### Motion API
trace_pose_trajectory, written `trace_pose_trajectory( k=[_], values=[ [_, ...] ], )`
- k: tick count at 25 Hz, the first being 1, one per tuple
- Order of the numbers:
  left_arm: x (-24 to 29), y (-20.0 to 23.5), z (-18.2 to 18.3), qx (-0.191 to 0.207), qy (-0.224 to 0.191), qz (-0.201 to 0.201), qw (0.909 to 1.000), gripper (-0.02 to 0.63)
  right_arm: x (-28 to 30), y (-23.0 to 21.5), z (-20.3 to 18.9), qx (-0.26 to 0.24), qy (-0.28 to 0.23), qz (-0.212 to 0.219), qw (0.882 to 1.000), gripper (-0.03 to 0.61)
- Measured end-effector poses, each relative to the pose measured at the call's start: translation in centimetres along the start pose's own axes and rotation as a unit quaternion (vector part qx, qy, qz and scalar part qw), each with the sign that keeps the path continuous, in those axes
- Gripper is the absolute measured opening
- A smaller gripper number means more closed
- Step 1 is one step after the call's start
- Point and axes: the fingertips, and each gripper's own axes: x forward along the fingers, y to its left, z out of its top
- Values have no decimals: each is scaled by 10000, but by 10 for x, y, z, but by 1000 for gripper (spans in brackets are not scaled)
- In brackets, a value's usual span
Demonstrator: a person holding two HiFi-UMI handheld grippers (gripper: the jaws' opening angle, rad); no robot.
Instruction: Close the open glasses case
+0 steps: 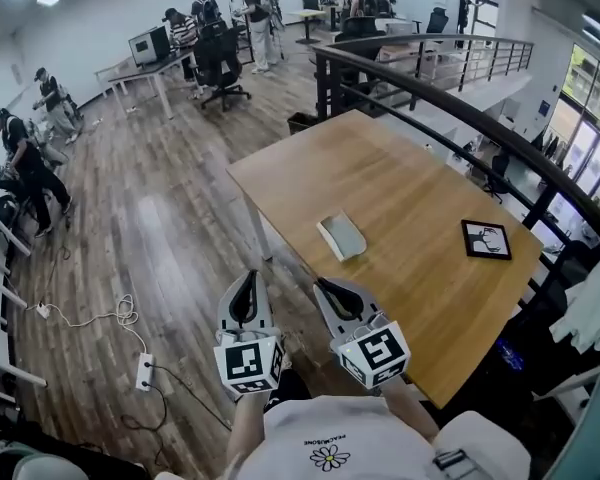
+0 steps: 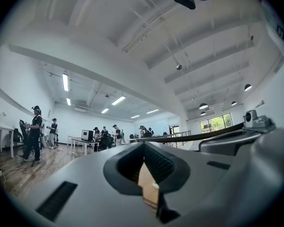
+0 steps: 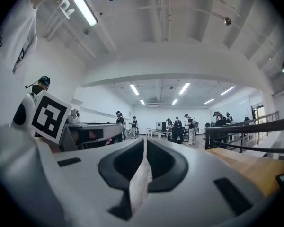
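A grey-green glasses case (image 1: 342,236) with a pale strip along its left edge lies near the middle of the wooden table (image 1: 420,188); from here I cannot tell how its lid stands. Both grippers hover side by side off the table's near corner, short of the case. My left gripper (image 1: 245,280) is shut with nothing in it, and its pads meet in the left gripper view (image 2: 144,148). My right gripper (image 1: 326,286) is also shut and empty (image 3: 145,143). Neither gripper view shows the case.
A small black-framed picture (image 1: 486,239) lies on the table's right side. A black railing (image 1: 450,103) runs behind the table. On the wooden floor at left lie a white power strip (image 1: 141,371) and cables. People and desks stand at the far end of the room.
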Motion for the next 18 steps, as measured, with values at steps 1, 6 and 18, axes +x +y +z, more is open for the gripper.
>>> trace_pose_trajectory(
  k=[1, 6, 18],
  values=[
    [10, 4, -1, 0, -12, -31, 10000, 17, 10, -5, 0, -2, -25, -29, 10000, 11],
    [63, 36, -7, -13, -76, -189, 9998, 17, 67, -30, 0, -30, -89, -234, 9997, 11],
    [228, 137, -25, -55, 16, -599, 9982, 17, 227, -118, -4, 83, -34, -1059, 9943, 11]
  ],
)
